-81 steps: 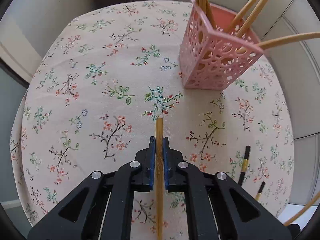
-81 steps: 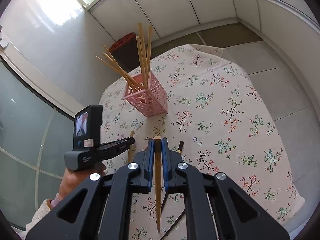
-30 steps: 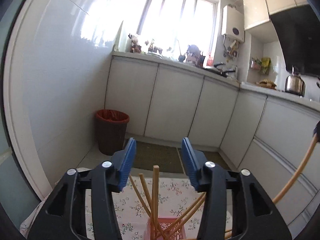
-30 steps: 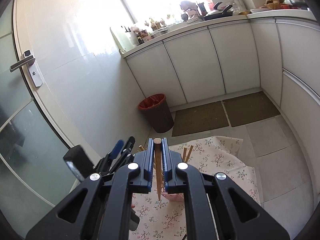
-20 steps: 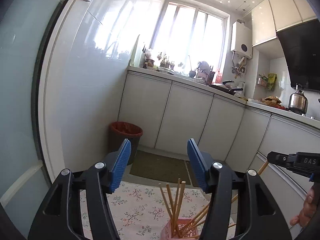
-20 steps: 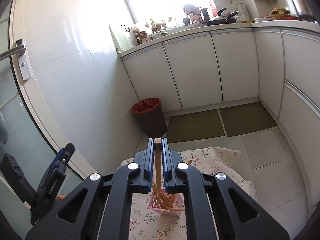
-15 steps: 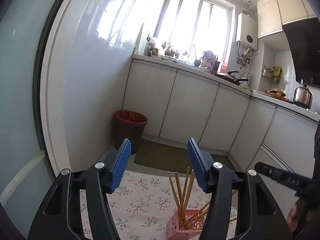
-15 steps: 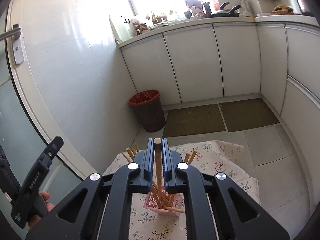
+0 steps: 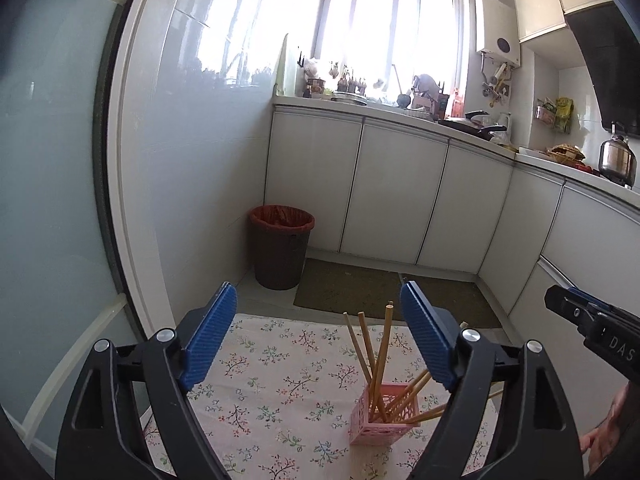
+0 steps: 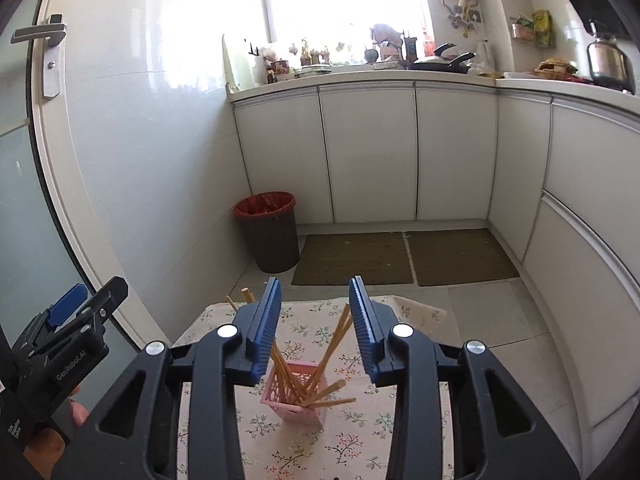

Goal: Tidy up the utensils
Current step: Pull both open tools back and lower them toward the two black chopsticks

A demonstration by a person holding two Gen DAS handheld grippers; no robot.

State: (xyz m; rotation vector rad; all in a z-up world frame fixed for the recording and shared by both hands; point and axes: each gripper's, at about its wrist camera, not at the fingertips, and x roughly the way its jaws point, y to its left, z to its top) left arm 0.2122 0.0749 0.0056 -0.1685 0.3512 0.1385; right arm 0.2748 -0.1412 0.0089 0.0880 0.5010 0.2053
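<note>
In the lower middle of both views, a table under a flowered cloth [image 10: 360,432], with a pink holder [image 10: 294,400] standing on it. Inside the holder, a bundle of wooden chopsticks [image 10: 320,364], upright or leaning, fanned out to several sides. Judged from this: most of the sorting done, since no loose chopstick visible on the part of the cloth that shows. Near edge of the table hidden behind the tools, so cannot tell whether any utensil is left there.

In the right wrist view, right gripper [image 10: 315,322] at lower centre, jaws opening, nothing pressed between the blue pads; holder directly below and beyond them, tops of some chopsticks seen in the gap, apparently not touching the pads. In the left wrist view, left gripper [image 9: 318,338] at lower centre, jaws opening wide and empty; holder [image 9: 384,416] low and to the right in the gap, close to the right pad in the picture.
</note>
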